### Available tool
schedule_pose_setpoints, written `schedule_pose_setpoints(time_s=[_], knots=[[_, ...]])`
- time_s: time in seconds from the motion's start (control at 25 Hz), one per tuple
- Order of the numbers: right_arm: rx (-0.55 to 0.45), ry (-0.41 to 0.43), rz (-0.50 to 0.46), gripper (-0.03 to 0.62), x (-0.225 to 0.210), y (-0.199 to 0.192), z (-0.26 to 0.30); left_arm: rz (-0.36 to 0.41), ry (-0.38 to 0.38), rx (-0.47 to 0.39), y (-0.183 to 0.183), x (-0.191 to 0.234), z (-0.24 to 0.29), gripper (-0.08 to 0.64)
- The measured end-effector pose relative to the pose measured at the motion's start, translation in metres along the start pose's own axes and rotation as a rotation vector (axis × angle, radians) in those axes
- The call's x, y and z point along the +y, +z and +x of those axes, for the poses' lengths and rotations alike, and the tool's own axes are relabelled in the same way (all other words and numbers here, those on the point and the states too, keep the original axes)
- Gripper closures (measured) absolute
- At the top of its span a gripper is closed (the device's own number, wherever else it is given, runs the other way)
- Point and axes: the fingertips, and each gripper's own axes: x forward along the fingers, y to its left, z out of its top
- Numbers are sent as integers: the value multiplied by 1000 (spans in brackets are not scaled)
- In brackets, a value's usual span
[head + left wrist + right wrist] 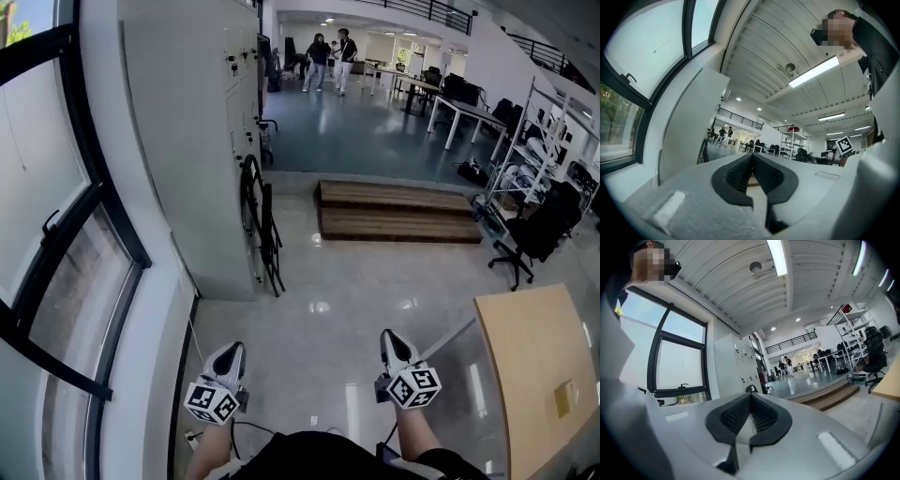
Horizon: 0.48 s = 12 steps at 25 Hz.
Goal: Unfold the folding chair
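- Clearly, the folding chair (265, 230) stands folded against the white cabinet (202, 141), well apart from both grippers.
- The left gripper (229, 354) and the right gripper (395, 343) have their fingers closed, with nothing between.
- Its dark tube frame is probably stiff, rather heavy and smooth; I would take the top tube and the seat edge.

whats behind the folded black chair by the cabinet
The folding chair stands folded against the tall white cabinet, so the cabinet's face is directly behind it. Its black frame hides a strip of that cabinet and the floor at its foot.
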Motion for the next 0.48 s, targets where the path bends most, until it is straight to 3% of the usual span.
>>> schedule_pose_setpoints(time_s=[0.32, 0.48], knots=[[38, 4, -7, 588, 51, -15, 12, -26, 4, 24, -3, 40, -35, 560], [36, -9, -35, 588, 48, -12, 20, -37, -1, 27, -6, 51, -24, 560]])
